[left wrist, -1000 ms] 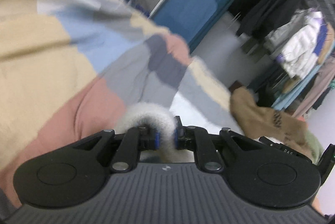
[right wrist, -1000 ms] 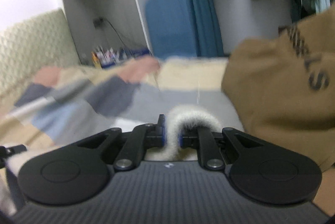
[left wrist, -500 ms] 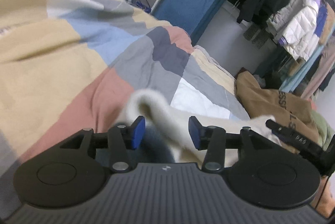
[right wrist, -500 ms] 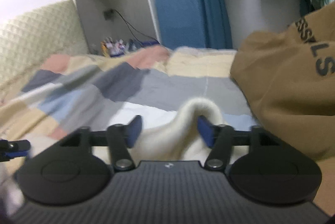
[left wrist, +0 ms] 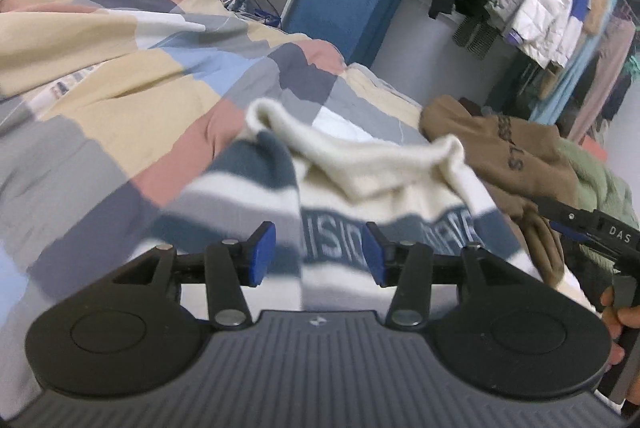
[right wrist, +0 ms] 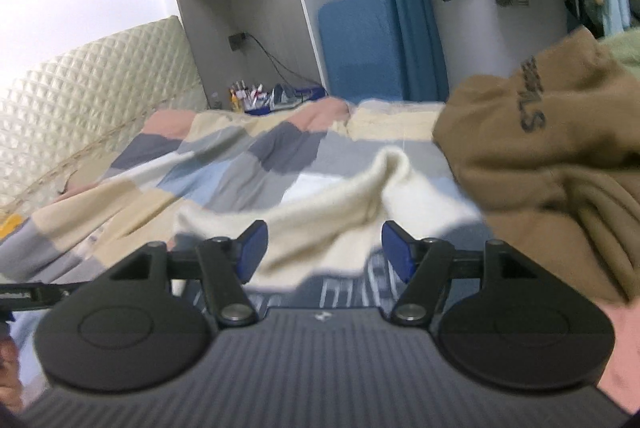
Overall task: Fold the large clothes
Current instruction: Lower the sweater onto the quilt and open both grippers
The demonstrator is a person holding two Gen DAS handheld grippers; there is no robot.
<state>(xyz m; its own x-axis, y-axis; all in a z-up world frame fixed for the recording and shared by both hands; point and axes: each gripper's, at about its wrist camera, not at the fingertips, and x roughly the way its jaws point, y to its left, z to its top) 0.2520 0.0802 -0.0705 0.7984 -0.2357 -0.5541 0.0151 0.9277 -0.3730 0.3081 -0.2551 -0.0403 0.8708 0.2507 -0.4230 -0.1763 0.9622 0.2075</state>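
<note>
The cream and navy striped sweater (left wrist: 360,188) lies on the patchwork quilt (left wrist: 120,108), spreading from 12 o'clock of both tools down under them. The left gripper (left wrist: 320,254) has its jaws wide apart, holding nothing, the cloth below the gap. The right gripper (right wrist: 324,250) is likewise spread, empty, a brown hoodie (right wrist: 540,168) at 2 o'clock.
</note>
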